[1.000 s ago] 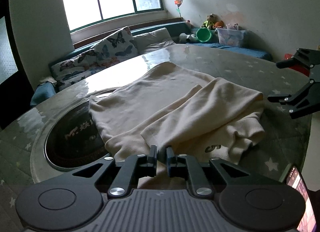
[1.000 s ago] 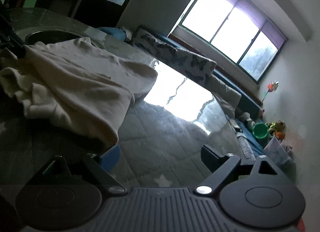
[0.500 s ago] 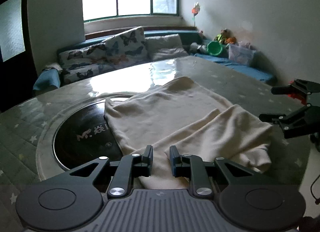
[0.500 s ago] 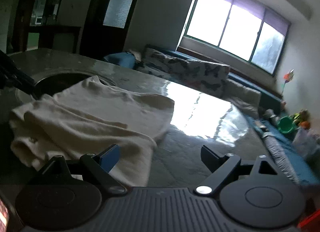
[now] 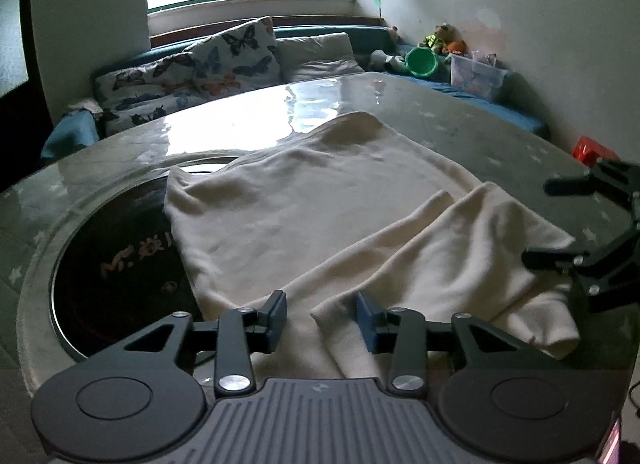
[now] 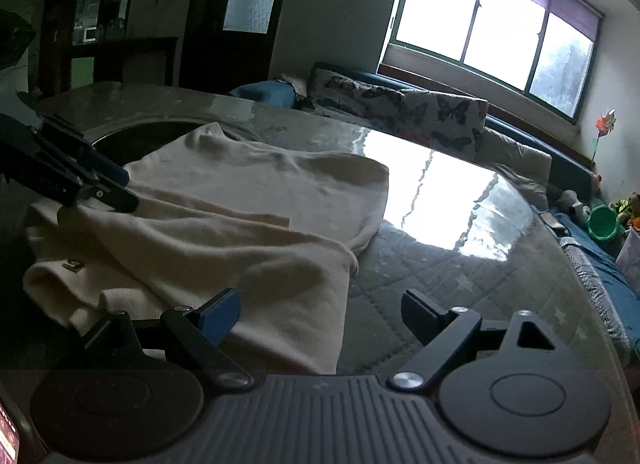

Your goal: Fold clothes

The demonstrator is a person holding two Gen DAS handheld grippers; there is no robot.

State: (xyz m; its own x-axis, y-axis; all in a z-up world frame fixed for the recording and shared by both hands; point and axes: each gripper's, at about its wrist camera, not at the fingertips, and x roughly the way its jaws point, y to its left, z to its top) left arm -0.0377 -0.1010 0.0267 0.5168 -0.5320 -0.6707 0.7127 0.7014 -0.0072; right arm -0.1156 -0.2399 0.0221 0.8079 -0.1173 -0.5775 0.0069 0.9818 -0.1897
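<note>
Left gripper hovering at 6 o'clock over cloth, fingers half apart, gripping nothing. Cloth lying partly folded on tabletop. Right gripper at cloth's 3 o'clock edge, fingers spread wide, empty.

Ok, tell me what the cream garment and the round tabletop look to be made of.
Cream garment: looks like a soft knit or fleece, matte and slightly fuzzy; it slumps in thick, rounded folds with no sheen.

Tabletop: probably glass or clear plastic over a star-printed quilted cloth; it is glossy, mirroring the window as a bright patch, with the stitching showing through.
</note>
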